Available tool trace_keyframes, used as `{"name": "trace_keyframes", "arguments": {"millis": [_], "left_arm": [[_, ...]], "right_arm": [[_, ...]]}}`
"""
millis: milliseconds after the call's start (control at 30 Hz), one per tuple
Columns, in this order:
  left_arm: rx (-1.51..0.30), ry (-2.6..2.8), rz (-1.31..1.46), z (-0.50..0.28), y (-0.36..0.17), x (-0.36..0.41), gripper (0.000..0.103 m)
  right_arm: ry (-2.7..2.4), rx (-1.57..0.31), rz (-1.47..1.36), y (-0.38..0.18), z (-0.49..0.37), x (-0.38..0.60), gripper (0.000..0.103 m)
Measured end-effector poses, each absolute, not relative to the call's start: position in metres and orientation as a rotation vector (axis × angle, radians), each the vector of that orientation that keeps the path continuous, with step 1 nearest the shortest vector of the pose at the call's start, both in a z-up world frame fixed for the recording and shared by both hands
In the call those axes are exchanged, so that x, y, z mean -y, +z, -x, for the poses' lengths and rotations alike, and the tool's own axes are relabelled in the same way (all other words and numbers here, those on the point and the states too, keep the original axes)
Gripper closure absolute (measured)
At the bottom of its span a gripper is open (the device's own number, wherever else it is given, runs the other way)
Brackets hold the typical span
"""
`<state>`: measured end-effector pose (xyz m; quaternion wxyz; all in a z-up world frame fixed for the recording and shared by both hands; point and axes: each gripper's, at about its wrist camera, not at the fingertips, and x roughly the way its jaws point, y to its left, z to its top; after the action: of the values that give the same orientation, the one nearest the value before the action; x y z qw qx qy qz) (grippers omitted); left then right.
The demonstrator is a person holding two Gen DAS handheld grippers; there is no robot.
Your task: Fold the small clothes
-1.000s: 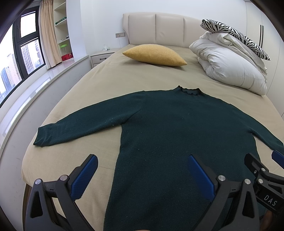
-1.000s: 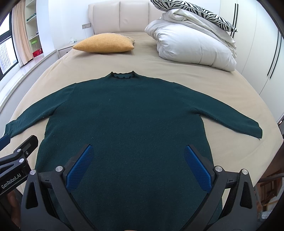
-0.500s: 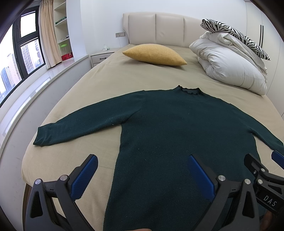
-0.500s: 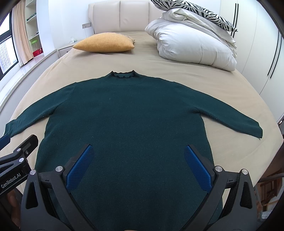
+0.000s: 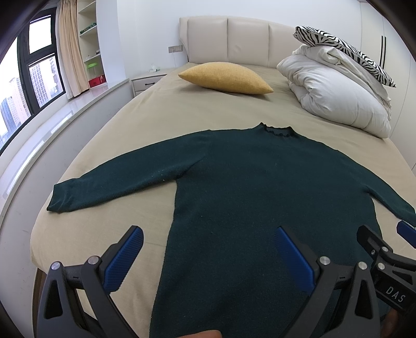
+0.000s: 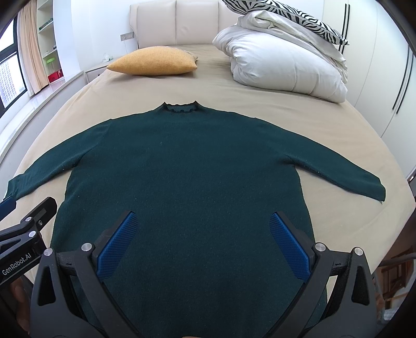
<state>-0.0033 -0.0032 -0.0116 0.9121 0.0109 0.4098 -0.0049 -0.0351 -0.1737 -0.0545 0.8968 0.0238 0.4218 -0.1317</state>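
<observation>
Both sets of blue-padded fingers are spread wide and hold nothing: the left gripper [image 5: 208, 249] hovers over the hem's left edge, the right gripper [image 6: 202, 239] over the lower body of the dark green knitted long-sleeved sweater [image 6: 187, 176]. It lies flat, sleeves outstretched, collar toward the headboard, on the beige-sheeted bed [image 5: 161, 109], well apart from the mustard-yellow cushion [image 5: 226, 78] and the white folded duvet [image 6: 283, 65].

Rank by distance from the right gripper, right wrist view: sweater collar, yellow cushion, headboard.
From the right gripper:
1. sweater collar, straight ahead, mid-bed.
2. yellow cushion, farther up, left of centre.
3. headboard, at the far end, against the wall.
</observation>
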Motion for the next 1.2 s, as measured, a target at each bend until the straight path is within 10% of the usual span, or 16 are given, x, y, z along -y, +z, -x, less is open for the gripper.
{"name": "trace_keyframes", "arguments": {"millis": [667, 900, 1200], "left_arm": [[-0.980, -0.181, 0.142, -0.041, -0.045, 0.022, 0.000], [-0.943, -0.194, 0.013, -0.061, -0.039, 0.063, 0.000], [-1.045, -0.280, 0.167, -0.093, -0.053, 0.077, 0.000]], "right_arm": [[-0.381, -0.815, -0.750, -0.082, 0.079, 0.483, 0.001], [-0.642, -0.713, -0.932, -0.114, 0.144, 0.656, 0.037], [-0.676, -0.652, -1.065, -0.170, 0.150, 0.751, 0.049]]}}
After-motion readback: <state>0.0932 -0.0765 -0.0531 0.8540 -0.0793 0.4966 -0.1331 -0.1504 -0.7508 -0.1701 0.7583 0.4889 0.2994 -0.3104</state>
